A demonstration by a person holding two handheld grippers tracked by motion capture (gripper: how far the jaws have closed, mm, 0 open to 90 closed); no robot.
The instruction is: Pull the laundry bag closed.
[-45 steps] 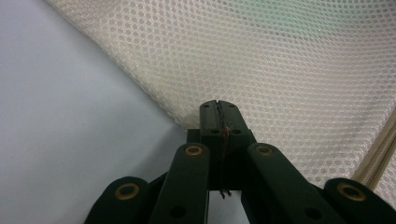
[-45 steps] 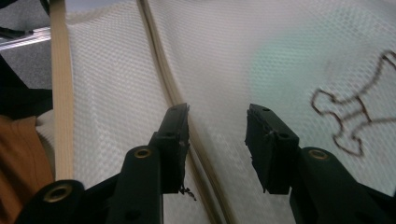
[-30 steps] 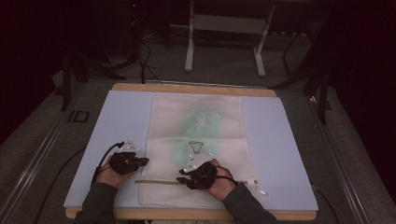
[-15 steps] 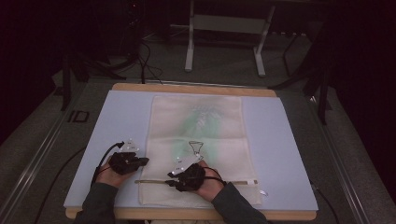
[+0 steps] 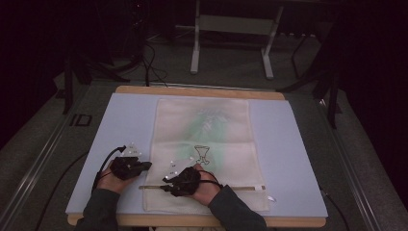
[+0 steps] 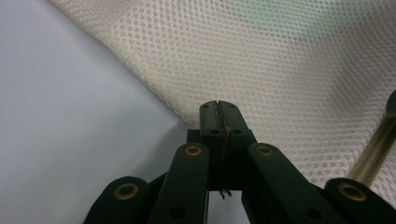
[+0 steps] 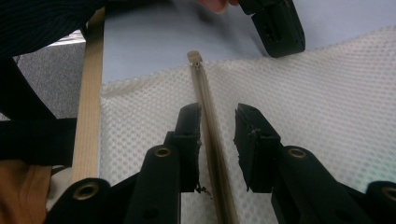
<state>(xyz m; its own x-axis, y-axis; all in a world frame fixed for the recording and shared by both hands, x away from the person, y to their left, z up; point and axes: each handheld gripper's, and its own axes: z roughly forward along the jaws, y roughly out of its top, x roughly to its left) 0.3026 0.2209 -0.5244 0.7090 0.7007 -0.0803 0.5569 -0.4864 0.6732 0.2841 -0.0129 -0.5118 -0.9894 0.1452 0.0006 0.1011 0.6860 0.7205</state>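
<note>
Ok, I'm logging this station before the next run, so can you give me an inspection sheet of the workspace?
Surface: pale blue mat on a wooden table.
Job's things: cream mesh bag lying flat, zipper near its front edge.
Clutter: nothing seen.
Grippers: left gripper shut at the bag's left edge; right gripper open, jaws either side of the zipper.
Cables: black cable trailing from the left gripper.
Surroundings: dark room, grey floor, metal stand behind the table.

A dim lab or recording studio is showing here: a wood-edged bench [image 5: 202, 90] covered in blue is standing among floor cables [image 5: 153, 67] and metal stands [image 5: 231, 38].
</note>
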